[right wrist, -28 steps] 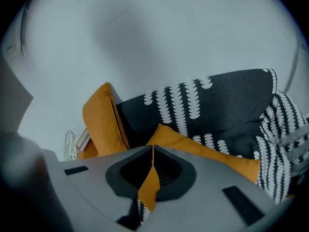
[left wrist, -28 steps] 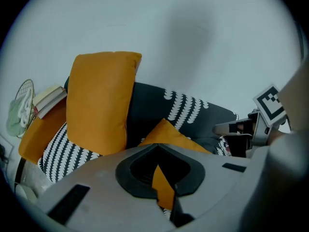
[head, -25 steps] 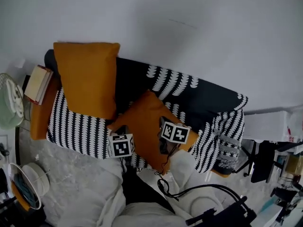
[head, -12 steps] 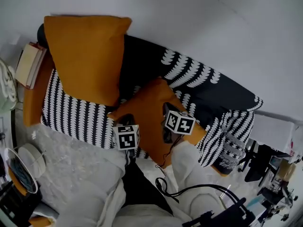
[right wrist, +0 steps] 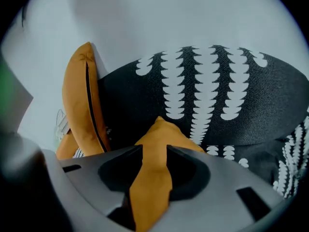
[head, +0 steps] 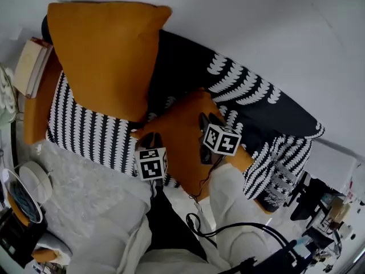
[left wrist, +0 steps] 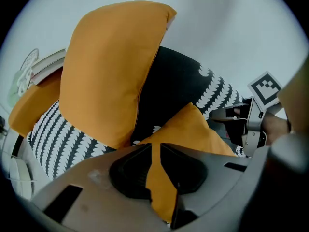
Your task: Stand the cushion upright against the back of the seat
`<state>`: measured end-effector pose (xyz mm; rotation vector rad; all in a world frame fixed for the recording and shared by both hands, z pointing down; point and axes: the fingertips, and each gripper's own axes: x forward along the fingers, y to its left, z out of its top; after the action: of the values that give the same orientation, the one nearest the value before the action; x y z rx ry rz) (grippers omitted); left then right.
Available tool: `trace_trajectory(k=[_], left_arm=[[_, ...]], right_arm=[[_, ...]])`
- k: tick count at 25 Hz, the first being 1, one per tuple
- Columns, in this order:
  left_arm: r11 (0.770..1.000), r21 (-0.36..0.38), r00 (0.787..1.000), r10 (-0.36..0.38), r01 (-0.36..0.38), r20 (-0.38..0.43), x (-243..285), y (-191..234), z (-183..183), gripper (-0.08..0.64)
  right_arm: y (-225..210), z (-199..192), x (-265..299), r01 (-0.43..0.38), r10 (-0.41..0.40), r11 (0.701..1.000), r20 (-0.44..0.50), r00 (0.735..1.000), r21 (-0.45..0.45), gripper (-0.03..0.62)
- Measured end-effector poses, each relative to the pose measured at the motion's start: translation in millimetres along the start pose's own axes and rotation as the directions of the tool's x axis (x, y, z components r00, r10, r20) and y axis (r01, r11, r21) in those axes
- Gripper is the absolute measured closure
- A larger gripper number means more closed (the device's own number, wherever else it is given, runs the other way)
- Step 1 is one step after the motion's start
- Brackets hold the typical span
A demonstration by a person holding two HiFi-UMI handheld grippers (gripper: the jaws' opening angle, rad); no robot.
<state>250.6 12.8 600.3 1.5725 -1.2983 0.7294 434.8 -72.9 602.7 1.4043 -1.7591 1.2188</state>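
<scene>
The left tongs (left wrist: pixel 154 151) are almost pressed together and pinch a thin fold of the orange cushion (head: pixel 178 131) at its near edge, having just eased apart a little. The right tongs (right wrist: pixel 154 151) have just been opening and now stand spread, with a thicker band of the same cushion lying in the gap between them. The left pair holds the cushion's near-left edge and the right pair is at its near-right edge. From both pairs the cushion rises away toward a far corner that points at the sofa back (head: pixel 191 61), dark with rows of white leaf marks. Whether that corner touches the back cannot be told. The cushion's lower part rests on the striped seat (head: pixel 85 133). Beyond the left tongs and further left, a larger orange cushion (head: pixel 105 56) stands upright against the back. Past it, at the sofa's far left end, a stack of books (head: pixel 31 66) rests on an orange arm (head: pixel 35 110). A pale wall (head: pixel 268 21) runs behind the sofa. Behind the tongs are the person's light sleeves (head: pixel 228 201).
</scene>
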Motion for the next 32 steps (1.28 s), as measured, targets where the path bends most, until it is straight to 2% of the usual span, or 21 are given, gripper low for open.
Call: trace_trajectory(k=[2, 4, 8, 12, 17, 19, 22, 26, 29, 32], left_arm=[[1.000, -0.028, 1.000, -0.001, 0.001, -0.001, 2, 2, -6, 0.456], [0.999, -0.046, 1.000, 0.001, -0.001, -0.010, 4, 3, -13, 0.402], [0.995, -0.101, 0.999, 0.015, -0.018, -0.039, 9, 10, -31, 0.337], [0.987, -0.152, 0.995, 0.044, -0.057, -0.086, 21, 12, -55, 0.306], [0.957, -0.287, 0.992, 0.013, -0.049, -0.127, 41, 25, -77, 0.302], [0.951, -0.306, 0.990, -0.001, -0.041, -0.139, 48, 31, -77, 0.302], [0.952, -0.306, 0.989, -0.014, -0.033, -0.149, 54, 31, -77, 0.302], [0.951, -0.310, 0.989, -0.034, -0.012, -0.142, 57, 24, -80, 0.315], [0.959, -0.285, 0.987, -0.045, 0.000, -0.152, 54, 19, -83, 0.394], [0.969, -0.247, 0.988, -0.040, 0.003, -0.146, 51, 13, -86, 0.442]], right_arm=[[1, -1, 6, 0.003, -0.003, 1.000, -0.006, 1.000, -0.011, 0.377], [2, -1, 12, 0.000, -0.001, 1.000, -0.013, 1.000, -0.013, 0.360], [-1, 1, 24, 0.029, -0.030, 0.998, -0.012, 0.999, -0.054, 0.330], [-21, 4, 38, 0.077, -0.079, 0.995, -0.025, 0.997, -0.067, 0.314], [-17, -5, 59, 0.087, -0.092, 0.994, -0.081, 0.992, -0.059, 0.314], [-12, -6, 65, 0.089, -0.094, 0.995, -0.091, 0.991, -0.053, 0.314], [-13, -7, 67, 0.079, -0.084, 0.996, -0.100, 0.991, -0.052, 0.318], [-16, -12, 64, 0.072, -0.077, 0.996, -0.109, 0.991, -0.050, 0.384], [-14, -18, 58, 0.061, -0.067, 0.997, -0.112, 0.991, -0.057, 0.431], [-15, -21, 50, 0.033, -0.037, 0.999, -0.097, 0.995, -0.041, 0.467]])
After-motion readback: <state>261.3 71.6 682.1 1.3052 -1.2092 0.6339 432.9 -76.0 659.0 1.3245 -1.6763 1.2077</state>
